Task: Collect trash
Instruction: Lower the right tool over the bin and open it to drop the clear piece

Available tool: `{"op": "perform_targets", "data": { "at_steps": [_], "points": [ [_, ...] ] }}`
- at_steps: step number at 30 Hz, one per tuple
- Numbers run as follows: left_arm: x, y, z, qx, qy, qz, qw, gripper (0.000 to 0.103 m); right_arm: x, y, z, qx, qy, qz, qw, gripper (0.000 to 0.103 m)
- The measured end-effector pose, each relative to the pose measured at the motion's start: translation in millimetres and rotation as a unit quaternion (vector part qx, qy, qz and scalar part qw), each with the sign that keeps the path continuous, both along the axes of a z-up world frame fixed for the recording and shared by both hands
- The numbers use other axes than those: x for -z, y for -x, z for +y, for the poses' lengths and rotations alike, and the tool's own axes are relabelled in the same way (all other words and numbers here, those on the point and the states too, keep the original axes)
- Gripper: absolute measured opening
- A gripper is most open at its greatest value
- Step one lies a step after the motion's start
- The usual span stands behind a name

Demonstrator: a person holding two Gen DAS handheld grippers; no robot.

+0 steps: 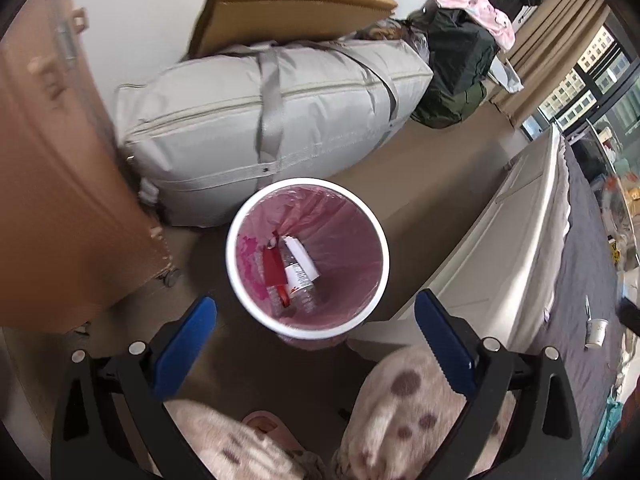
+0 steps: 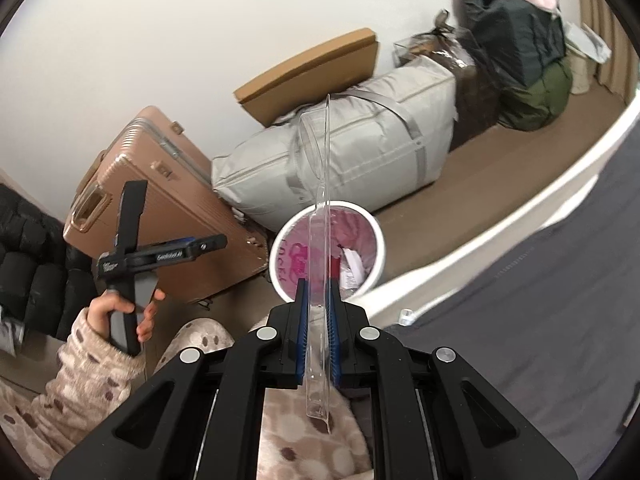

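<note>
Now my right tongs (image 2: 318,312) pinch a clear plastic tray (image 2: 320,208) upright, mid-frame over the bin (image 2: 276,256). My left tongs (image 1: 316,332) gape empty above the bin (image 1: 232,256), low centre.

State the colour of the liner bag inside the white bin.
Pink, translucent liner bag; clearest in the left wrist view.

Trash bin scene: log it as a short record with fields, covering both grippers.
bin: white bin on the floor, pink liner
bin contents: plastic bottle, red wrapper, white paper
left gripper: open, empty, above the near rim of the bin
right gripper: shut on clear plastic package, held edge-on in line with the bin
beside bin: grey bag, suitcase, bed
</note>
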State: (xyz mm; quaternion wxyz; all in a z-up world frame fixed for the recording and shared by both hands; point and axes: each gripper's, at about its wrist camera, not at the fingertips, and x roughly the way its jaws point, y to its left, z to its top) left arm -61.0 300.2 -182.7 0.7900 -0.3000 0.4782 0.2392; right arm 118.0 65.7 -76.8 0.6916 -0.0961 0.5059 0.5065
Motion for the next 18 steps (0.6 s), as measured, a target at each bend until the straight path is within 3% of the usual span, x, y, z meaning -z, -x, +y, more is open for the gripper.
{"op": "perform_targets", "data": {
  "at_steps": [12, 18],
  "points": [
    [-37, 81, -22, -0.041, -0.035, -0.032, 0.9981, 0.098, -1, 31, 83, -0.059, -0.013, -0.034, 0.998, 0.008],
    [-42, 105, -19, -0.056, -0.045, -0.032, 0.9969, 0.098, 25, 34, 138, -0.083, -0.002, -0.013, 0.996, 0.008]
  ]
}}
